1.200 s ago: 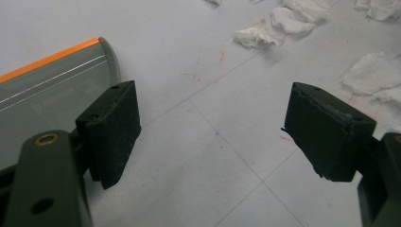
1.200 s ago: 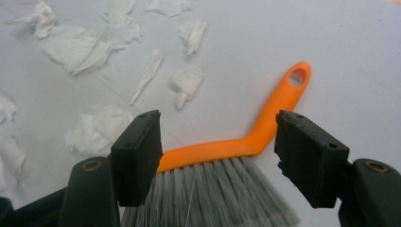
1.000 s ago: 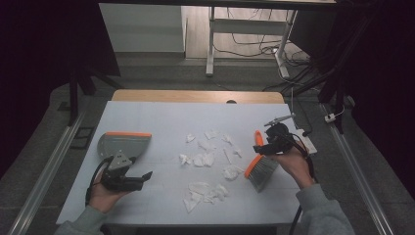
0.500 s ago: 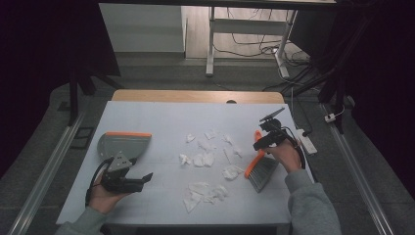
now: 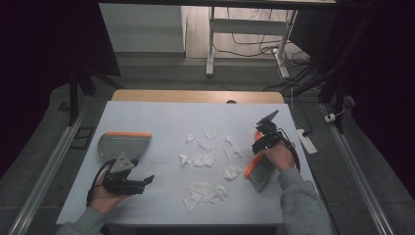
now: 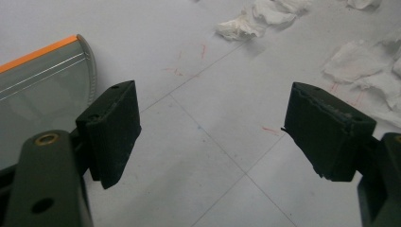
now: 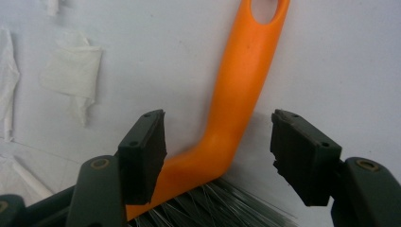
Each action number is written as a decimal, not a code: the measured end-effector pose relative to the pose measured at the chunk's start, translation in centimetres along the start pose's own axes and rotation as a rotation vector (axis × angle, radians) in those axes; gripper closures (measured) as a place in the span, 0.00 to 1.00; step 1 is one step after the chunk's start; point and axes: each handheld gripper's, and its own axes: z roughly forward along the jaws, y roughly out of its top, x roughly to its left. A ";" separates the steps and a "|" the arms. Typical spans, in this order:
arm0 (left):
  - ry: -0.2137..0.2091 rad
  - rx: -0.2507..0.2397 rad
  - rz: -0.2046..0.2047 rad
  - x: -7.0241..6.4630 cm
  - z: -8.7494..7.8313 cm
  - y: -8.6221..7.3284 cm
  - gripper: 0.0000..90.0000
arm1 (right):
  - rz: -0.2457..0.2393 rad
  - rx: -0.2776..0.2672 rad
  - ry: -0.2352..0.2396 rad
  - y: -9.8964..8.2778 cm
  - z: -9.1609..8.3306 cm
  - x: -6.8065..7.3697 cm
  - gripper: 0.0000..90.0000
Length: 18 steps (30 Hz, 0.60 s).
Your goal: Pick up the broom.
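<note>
A white table is littered across its middle with torn scraps of tissue. At the right side lies a small hand brush, its grey bristles toward the near edge and its orange handle running away toward the far side. The right gripper hangs directly over that handle, jaws apart and straddling it just above the bend where it meets the bristles. Nothing is clamped yet; the left jaw looks close to the plastic, the right one stands clear. From the way it is lined up, I'd judge the person is about to close on the handle and lift the brush for sweeping.

On the left side sits a grey dustpan with an orange lip along its far edge. It holds nothing that I can see. The left gripper rests near it, toward the near edge, jaws wide apart over bare table, with the pan's rim just beside its left jaw. It seems parked there so the pan can be taken up once the brush is in hand.
</note>
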 end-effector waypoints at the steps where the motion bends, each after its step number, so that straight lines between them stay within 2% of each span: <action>1: 0.001 0.000 -0.001 0.0 0.0 0.0 0.23 | 0.007 0.002 -0.003 0.0 0.0 0.0 0.43; 6: -0.002 0.000 -0.001 0.0 0.0 0.0 0.23 | 0.031 0.026 -0.002 -0.2 0.4 0.0 0.51; 8: -0.003 0.001 0.001 -0.1 0.0 0.0 0.23 | 0.057 0.036 0.023 -0.2 0.4 0.0 0.58; 11: -0.003 0.002 0.002 -0.1 0.0 0.0 0.23 | 0.071 0.042 0.024 -0.1 0.4 0.0 0.60; 13: -0.003 0.001 0.003 -0.1 0.0 0.0 0.23 | 0.105 0.055 0.030 0.0 0.6 0.0 0.62; 14: -0.002 0.002 0.003 -0.1 0.0 0.0 0.23 | 0.134 0.056 0.023 0.1 0.9 -0.1 0.65; 17: -0.002 0.002 0.004 -0.1 0.0 0.0 0.23 | 0.146 0.064 0.006 0.2 0.9 0.0 0.68; 18: -0.003 0.002 0.005 -0.1 0.0 0.0 0.23 | 0.160 0.067 -0.016 0.3 0.9 0.1 0.72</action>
